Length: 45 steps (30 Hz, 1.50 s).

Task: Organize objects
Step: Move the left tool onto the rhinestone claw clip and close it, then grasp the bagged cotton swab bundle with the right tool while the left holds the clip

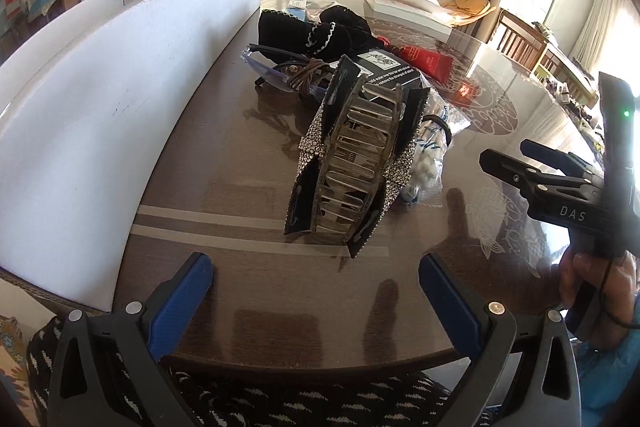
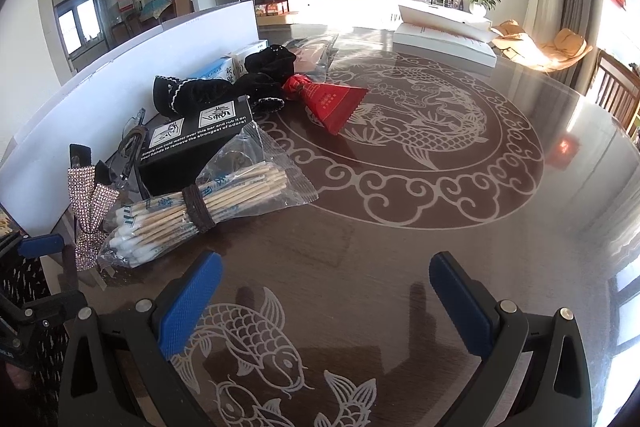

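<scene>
White board (image 1: 100, 115) stands along the tabletop's (image 1: 224, 187) left edge. At twelve o'clock from the left gripper (image 1: 316, 291), whose jaws gape wide with nothing between them, lies a rhinestone hair clip (image 1: 352, 163) with metal teeth, leaning on a black box (image 2: 196, 143). Beside it, at ten o'clock from the equally wide, empty right gripper (image 2: 326, 291), sits a bagged bundle of cotton swabs (image 2: 192, 211); farther off, a red packet (image 2: 332, 101).

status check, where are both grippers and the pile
Left hand-held gripper open, empty. Right hand-held gripper open, empty. Rhinestone hair clip ahead of left, untouched. Nothing blocking.
</scene>
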Available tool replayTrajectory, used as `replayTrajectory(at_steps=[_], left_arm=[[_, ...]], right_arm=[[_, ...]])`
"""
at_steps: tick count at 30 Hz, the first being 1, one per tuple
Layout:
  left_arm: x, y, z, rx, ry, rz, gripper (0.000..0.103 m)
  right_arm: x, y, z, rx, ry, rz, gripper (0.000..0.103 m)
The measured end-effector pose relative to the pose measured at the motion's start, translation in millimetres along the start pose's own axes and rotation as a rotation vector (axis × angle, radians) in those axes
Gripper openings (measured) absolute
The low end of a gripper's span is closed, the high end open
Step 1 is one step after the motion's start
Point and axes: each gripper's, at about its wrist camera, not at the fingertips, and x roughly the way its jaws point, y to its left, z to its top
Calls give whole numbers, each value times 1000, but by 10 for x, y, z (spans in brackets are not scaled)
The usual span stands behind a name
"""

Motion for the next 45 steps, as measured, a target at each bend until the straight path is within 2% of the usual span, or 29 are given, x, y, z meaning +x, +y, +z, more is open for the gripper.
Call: replayTrajectory(at_steps=[4,10,11,13,14,16,19,24,26,28,31,32,33,34,35,37,39,40,41,43,45], left_arm=[[-43,12,41,-5,-26,-23,103],[-14,-323,253,175,-88,26,103],[16,-350,295,192,-95,28,98],[90,-316,383,176,-72,-25,55],[115,-254,406,147,-58,-65,53],[85,-172,378,99,-62,-93,52],[-15,-128,241,89,-68,-63,53],[19,-56,189,42,-67,-9,54],[99,-29,215,24,-53,-9,56],[143,-22,233,16,-62,-7,64],[186,-30,270,22,-65,17,66],[181,-22,267,20,-71,13,61],[169,-8,263,14,-74,4,52],[157,7,251,8,-77,-5,51],[141,17,236,5,-84,-13,51],[112,7,235,5,-97,-13,51],[99,-31,251,12,-113,-11,51],[99,-54,258,19,-115,-10,51],[103,-77,262,24,-115,-11,51],[96,-112,257,33,-110,-4,51],[38,-121,242,34,-114,0,51]], right_arm=[[-72,-1,-14,0,-41,6,103],[-104,1,-19,-4,-57,39,103],[-107,0,-21,-4,-58,43,103],[-111,-4,-21,-2,-61,54,103],[-113,-8,-20,0,-62,60,103],[-111,-15,-22,4,-57,74,103],[-70,-12,-6,21,19,85,103],[41,115,70,192,124,206,103],[151,158,175,280,132,241,103],[277,192,296,330,135,233,103],[432,342,449,273,141,167,102],[452,401,465,225,151,135,94],[445,441,465,174,159,107,84],[416,435,443,150,165,117,62],[381,398,411,139,176,105,59],[317,311,354,138,209,87,62],[243,222,318,159,221,100,75],[204,208,309,160,219,97,89],[182,212,310,151,213,98,91],[255,293,332,95,230,74,91],[314,365,333,30,234,59,72]])
